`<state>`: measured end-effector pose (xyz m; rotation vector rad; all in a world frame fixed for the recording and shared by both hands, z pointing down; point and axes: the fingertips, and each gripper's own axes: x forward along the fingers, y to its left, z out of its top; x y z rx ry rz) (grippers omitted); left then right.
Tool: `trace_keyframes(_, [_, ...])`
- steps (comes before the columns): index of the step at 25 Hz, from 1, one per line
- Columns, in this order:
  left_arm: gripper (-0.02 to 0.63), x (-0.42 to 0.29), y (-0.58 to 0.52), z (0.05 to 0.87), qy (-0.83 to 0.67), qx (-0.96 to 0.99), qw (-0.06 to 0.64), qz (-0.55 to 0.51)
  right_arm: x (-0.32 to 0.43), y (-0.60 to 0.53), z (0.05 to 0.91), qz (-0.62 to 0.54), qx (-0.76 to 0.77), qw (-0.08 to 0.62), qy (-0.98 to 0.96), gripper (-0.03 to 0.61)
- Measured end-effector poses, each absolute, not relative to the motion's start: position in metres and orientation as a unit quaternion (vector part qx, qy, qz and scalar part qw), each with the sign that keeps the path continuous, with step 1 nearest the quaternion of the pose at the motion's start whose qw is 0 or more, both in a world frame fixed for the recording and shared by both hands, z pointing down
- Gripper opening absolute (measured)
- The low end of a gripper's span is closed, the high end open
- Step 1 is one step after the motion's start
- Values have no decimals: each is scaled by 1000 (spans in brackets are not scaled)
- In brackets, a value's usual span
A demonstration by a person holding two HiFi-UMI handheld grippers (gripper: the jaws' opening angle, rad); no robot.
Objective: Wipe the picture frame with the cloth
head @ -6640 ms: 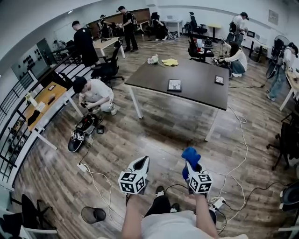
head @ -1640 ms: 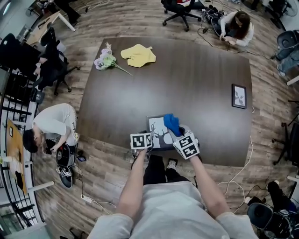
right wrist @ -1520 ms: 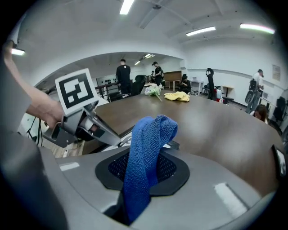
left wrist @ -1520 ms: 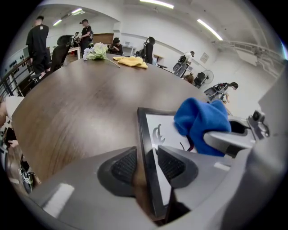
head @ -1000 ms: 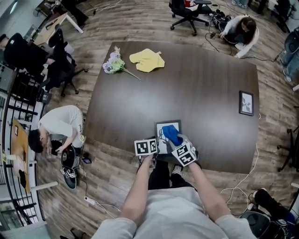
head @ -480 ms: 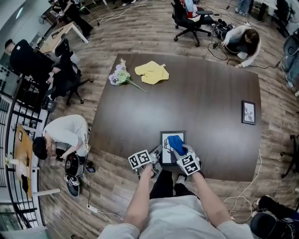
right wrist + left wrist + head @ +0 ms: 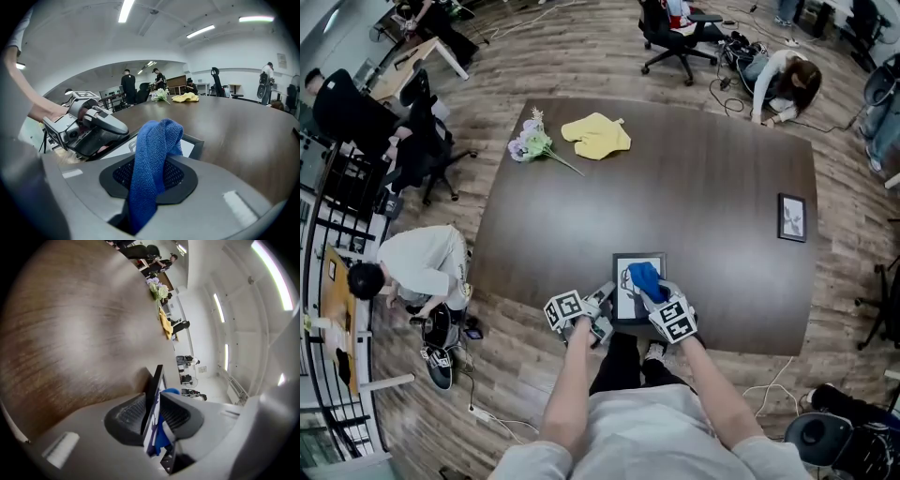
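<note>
The black picture frame (image 7: 630, 292) with a white deer print lies near the front edge of the dark table (image 7: 694, 187). My left gripper (image 7: 605, 316) is shut on the frame's left edge. In the left gripper view the frame's thin black edge (image 7: 157, 380) stands between the pads of that gripper (image 7: 153, 398). My right gripper (image 7: 650, 292) is shut on a blue cloth (image 7: 644, 277) that rests over the print. In the right gripper view the cloth (image 7: 157, 138) hangs out of the gripper (image 7: 154, 161) above the frame (image 7: 194, 144). The left gripper (image 7: 93, 126) shows beside it.
A second small frame (image 7: 791, 217) lies at the table's right side. A yellow cloth (image 7: 596, 135) and a bunch of flowers (image 7: 530, 145) lie at the far left. People, office chairs and cables stand on the floor around the table.
My left gripper has rolled over while staying at the frame's left edge. The right gripper with the blue cloth has stayed over the print.
</note>
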<state>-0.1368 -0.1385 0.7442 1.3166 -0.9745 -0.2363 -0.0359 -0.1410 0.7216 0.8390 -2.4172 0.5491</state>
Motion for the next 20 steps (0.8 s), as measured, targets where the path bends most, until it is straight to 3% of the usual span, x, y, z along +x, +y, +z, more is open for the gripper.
trace_keyframes(6, [184,-138,-141,734,-397,590,688,-145,-37,-143,713,200,310,242,-898,81])
trace_keyframes(11, [224,-118,-144,729,-374,612,687,-119,-18,-132,719,211,321,260,-886,81])
trace_keyframes(20, [222,-130,-148,736,-368,616,686,-124,-34,-143,727,209,314,242,-894,81])
